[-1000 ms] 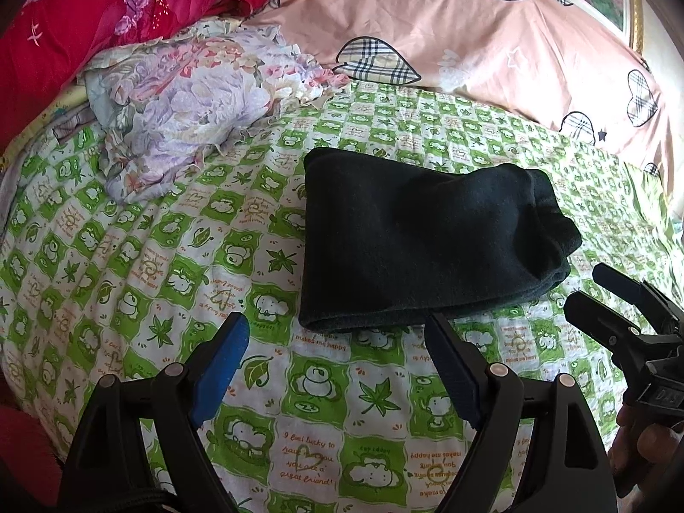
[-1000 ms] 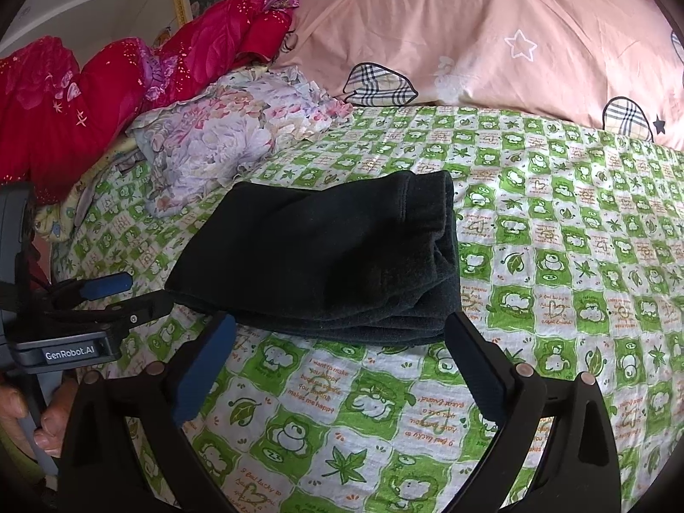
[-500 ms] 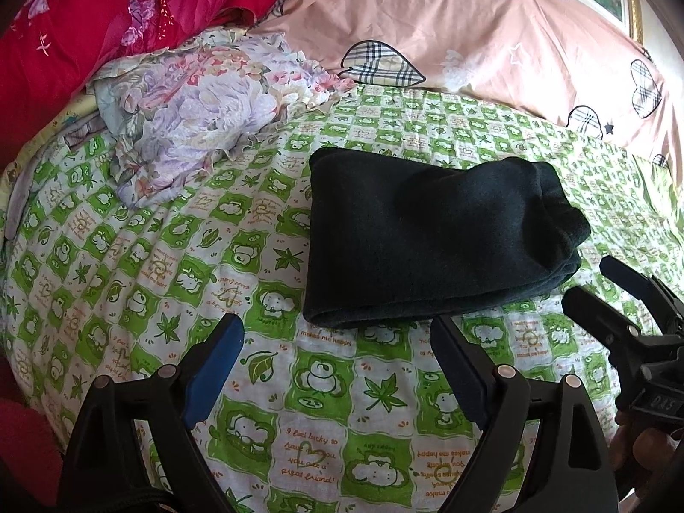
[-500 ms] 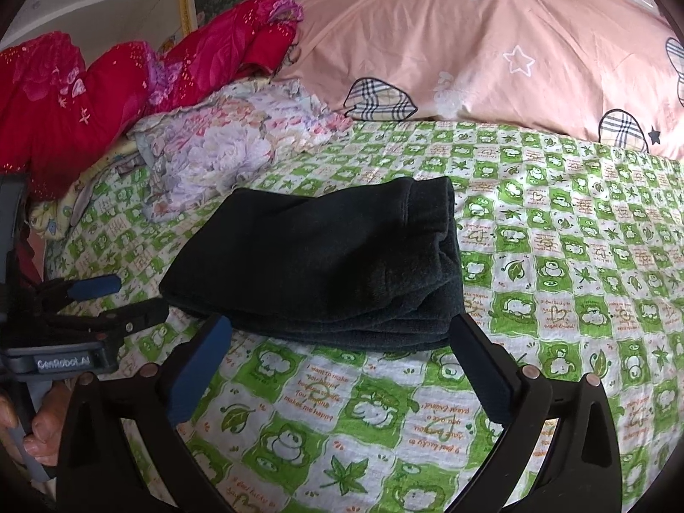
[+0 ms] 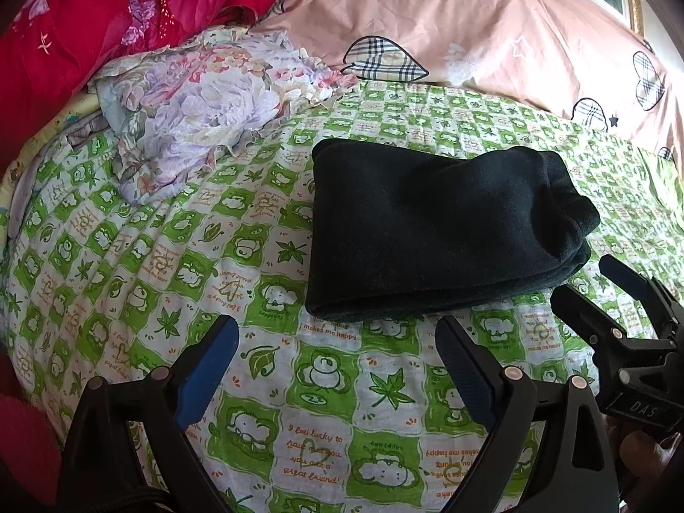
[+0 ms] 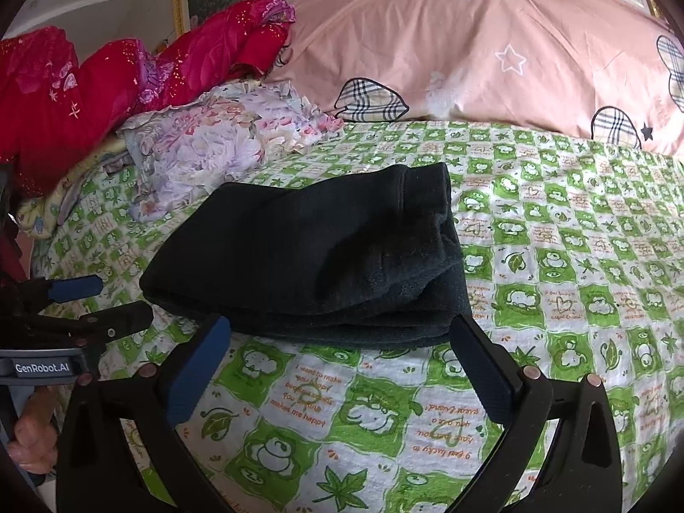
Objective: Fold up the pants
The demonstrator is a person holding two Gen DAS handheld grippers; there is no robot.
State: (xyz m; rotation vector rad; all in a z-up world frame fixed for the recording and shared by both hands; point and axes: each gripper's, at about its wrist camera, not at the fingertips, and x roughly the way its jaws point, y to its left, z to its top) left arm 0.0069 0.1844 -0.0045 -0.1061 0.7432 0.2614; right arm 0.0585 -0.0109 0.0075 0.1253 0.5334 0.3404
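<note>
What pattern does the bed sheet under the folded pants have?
Green and white checks with cartoon animals and leaves on the bed sheet, clearest in the left wrist view.

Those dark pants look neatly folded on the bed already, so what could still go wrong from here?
The folded pants lie loose on the green checked sheet, so a bump could undo them. The right hand-held gripper has its open fingers right at the stack's near edge and might catch a layer when it moves. The left hand-held gripper, its jaws opening with nothing between them, is also near that edge. The thick layered end looks bulgy and may slump.
</note>
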